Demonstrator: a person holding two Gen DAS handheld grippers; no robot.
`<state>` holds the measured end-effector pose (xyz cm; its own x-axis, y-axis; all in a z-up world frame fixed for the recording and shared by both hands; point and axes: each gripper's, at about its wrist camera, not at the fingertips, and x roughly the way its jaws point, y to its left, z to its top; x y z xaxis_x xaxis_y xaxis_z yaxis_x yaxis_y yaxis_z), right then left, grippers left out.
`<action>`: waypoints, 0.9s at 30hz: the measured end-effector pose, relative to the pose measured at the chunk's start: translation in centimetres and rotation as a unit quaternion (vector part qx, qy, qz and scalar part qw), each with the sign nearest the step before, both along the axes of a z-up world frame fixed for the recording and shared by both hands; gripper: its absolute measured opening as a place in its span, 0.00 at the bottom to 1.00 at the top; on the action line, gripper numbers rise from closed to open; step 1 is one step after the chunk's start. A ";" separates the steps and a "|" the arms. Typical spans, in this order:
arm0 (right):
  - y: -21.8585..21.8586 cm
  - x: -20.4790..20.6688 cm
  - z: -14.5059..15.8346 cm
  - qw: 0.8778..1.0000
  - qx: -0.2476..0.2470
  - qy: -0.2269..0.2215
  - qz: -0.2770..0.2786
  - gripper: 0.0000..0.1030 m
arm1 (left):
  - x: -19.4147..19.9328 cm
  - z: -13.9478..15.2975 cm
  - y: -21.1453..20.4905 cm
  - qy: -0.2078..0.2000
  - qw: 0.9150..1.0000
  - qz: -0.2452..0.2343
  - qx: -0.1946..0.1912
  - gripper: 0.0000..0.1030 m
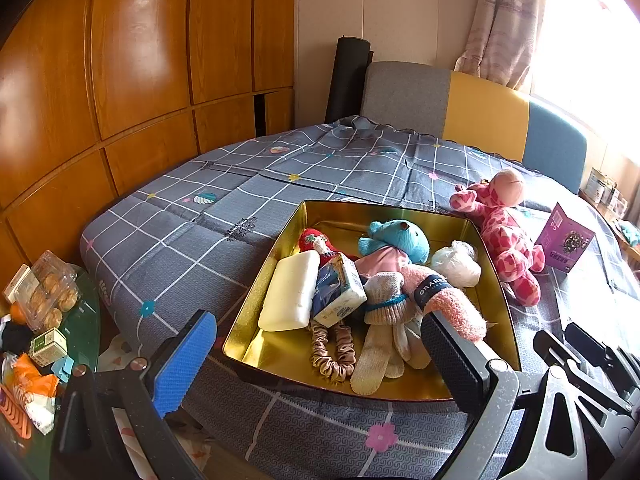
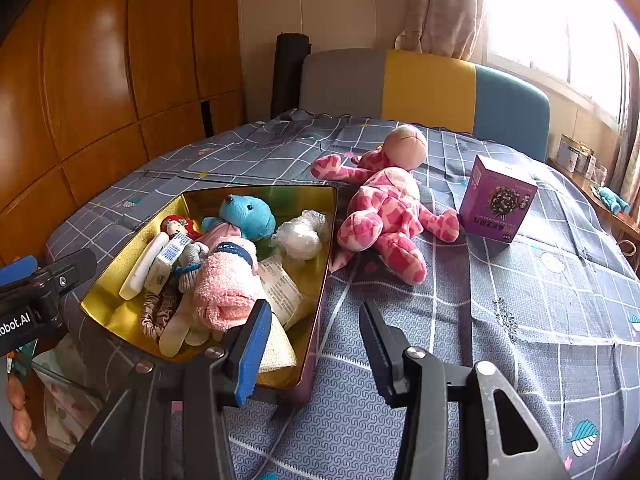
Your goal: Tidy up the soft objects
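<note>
A gold tin tray [image 1: 360, 210] [image 2: 280, 196] lies on the grey checked bed. It holds a blue teddy [image 1: 400, 236] [image 2: 248, 212], a pink fuzzy sock [image 1: 448, 300] [image 2: 224, 284], a white foam block [image 1: 290, 292], a tissue pack [image 1: 340, 292], a scrunchie [image 1: 332, 352], beige gloves and a white bag [image 1: 456, 264]. Just right of the tray, a pink spotted plush giraffe [image 1: 508, 248] [image 2: 384, 208] lies on the bedcover. My left gripper [image 1: 320, 360] hovers open over the tray's near edge, empty. At the tray's near right corner, my right gripper [image 2: 314, 344] stands open, nothing between its fingers.
A purple box [image 1: 566, 242] [image 2: 496, 204] stands on the bed beyond the giraffe. A low glass table [image 1: 86, 332] with snacks sits left of the bed. Wooden wardrobe doors [image 1: 140, 60] line the left. The padded headboard [image 2: 428, 84] is at the back, and a cluttered shelf [image 2: 580, 156] at the right.
</note>
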<state>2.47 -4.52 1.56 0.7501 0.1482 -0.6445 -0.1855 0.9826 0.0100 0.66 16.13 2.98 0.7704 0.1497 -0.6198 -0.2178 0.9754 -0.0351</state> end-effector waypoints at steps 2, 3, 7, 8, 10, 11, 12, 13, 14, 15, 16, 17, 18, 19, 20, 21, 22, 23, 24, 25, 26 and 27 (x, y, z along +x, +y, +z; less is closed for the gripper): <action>0.0 0.0 0.0 1.000 0.000 0.000 0.000 0.45 | 0.0 0.0 0.0 0.001 1.000 0.000 0.000 1.00; 0.0 0.0 0.0 1.000 0.000 0.000 0.000 0.45 | 0.0 0.0 0.0 0.001 1.000 0.001 0.000 1.00; 0.0 0.0 -0.1 1.000 0.000 0.001 0.000 0.45 | 0.0 0.0 0.1 0.001 1.000 0.001 0.000 1.00; 0.0 0.0 0.0 1.000 0.000 0.001 0.000 0.45 | 0.0 0.0 0.1 0.002 1.000 0.001 0.000 1.00; 0.0 0.0 0.0 1.000 0.000 0.000 0.000 0.45 | 0.0 0.0 0.1 0.002 1.000 0.002 -0.001 1.00; 0.0 -0.1 -0.1 1.000 0.000 0.000 0.000 0.45 | 0.0 0.0 0.0 0.001 1.000 0.002 0.000 1.00; 0.0 -0.1 -0.1 1.000 0.000 0.000 0.001 0.45 | 0.0 0.0 0.0 0.001 1.000 0.002 0.000 1.00; -0.1 -0.1 -0.1 1.000 0.000 0.000 0.001 0.45 | 0.0 0.0 0.0 0.001 1.000 0.002 0.000 1.00; 0.0 -0.1 -0.1 1.000 0.000 0.000 0.000 0.45 | 0.0 0.0 0.0 0.001 1.000 0.002 -0.001 1.00; -0.1 -0.1 -0.1 1.000 -0.001 0.000 0.000 0.45 | 0.0 0.0 0.0 0.001 1.000 0.002 -0.001 1.00; 0.0 0.0 0.0 1.000 0.000 0.000 0.000 0.45 | 0.0 0.0 0.0 0.001 1.000 0.003 -0.001 1.00; 0.0 -0.1 -0.1 1.000 0.000 0.000 0.000 0.45 | 0.0 0.0 0.0 0.000 1.000 0.003 0.000 1.00; 0.0 0.0 0.0 1.000 0.000 0.000 0.000 0.45 | 0.0 0.0 0.0 0.000 1.000 0.003 -0.001 1.00; 0.0 0.0 0.0 1.000 0.000 0.001 0.000 0.45 | 0.0 0.1 0.1 0.000 1.000 0.003 -0.001 1.00; -0.1 -0.1 -0.1 1.000 0.000 0.000 0.000 0.45 | 0.0 0.1 0.1 0.000 1.000 0.004 -0.001 1.00; 0.0 -0.1 -0.1 1.000 0.000 0.000 0.000 0.45 | 0.0 0.1 0.1 -0.001 1.000 0.004 -0.001 1.00; 0.0 0.0 0.0 1.000 0.000 0.000 0.000 0.45 | 0.0 0.1 0.1 -0.001 1.000 0.004 0.000 1.00; 0.0 0.0 -0.1 1.000 0.000 0.000 0.000 0.45 | 0.0 0.1 0.1 -0.001 1.000 0.005 0.000 1.00; 0.0 0.0 0.0 1.000 0.000 0.000 0.000 0.45 | 0.0 0.1 0.1 0.000 1.000 0.005 0.000 1.00; 0.0 0.0 0.0 1.000 0.000 0.001 0.000 0.45 | 0.0 0.1 0.1 0.000 1.000 0.005 0.000 1.00; 0.0 0.0 -0.1 1.000 0.000 0.001 0.000 0.45 | 0.0 0.1 0.1 0.000 1.000 0.005 0.000 1.00; 0.0 0.0 -0.1 1.000 0.000 0.000 0.000 0.45 | 0.0 0.1 0.1 0.000 1.000 0.005 0.000 1.00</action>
